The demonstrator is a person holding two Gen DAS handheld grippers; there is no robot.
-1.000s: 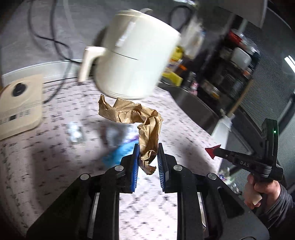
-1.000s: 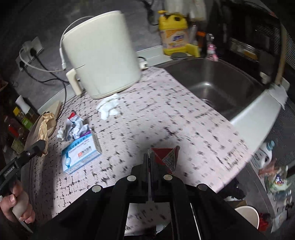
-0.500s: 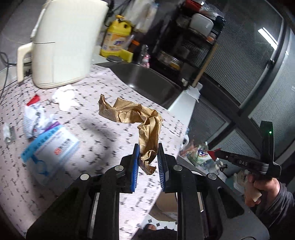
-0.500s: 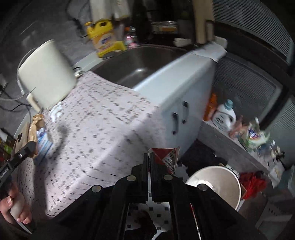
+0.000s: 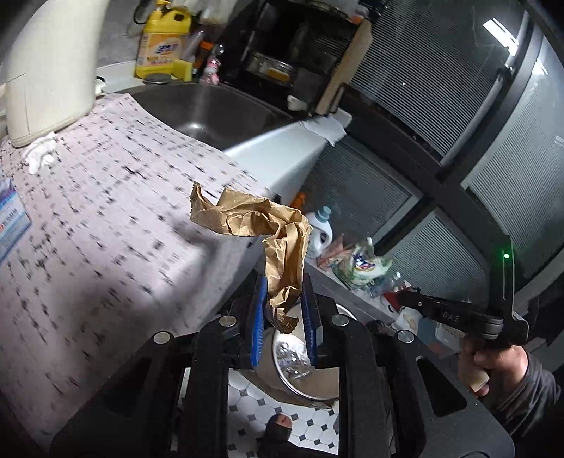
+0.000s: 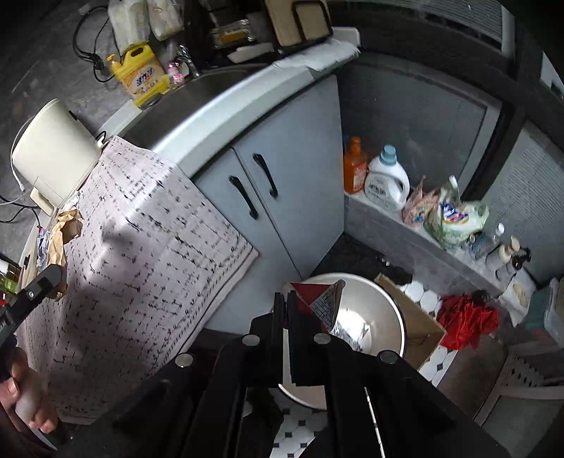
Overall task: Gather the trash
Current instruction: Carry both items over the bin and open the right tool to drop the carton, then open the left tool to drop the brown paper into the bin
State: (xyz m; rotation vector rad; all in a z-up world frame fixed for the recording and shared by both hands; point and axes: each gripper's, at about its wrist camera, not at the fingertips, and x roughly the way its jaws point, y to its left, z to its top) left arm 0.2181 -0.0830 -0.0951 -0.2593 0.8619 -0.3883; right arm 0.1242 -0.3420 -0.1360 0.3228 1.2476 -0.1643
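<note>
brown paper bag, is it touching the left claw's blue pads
Touching. In the left wrist view the crumpled brown paper bag has its lower end pinched between the left claw's blue pads, and the rest hangs free above the fingers.

A grey countertop under a pale cloth patterned with black dashes (image 6: 148,246) runs to a stainless steel sink (image 5: 211,112). Below it stand grey cabinet doors with black handles (image 6: 268,197). The floor is white tile with small black diamonds (image 6: 299,426). Dark-framed windows with grey blinds (image 5: 440,116) fill the far side (one ceiling light (image 5: 500,28) reflects there). A low grey ledge (image 6: 398,239) runs beneath them.
</note>
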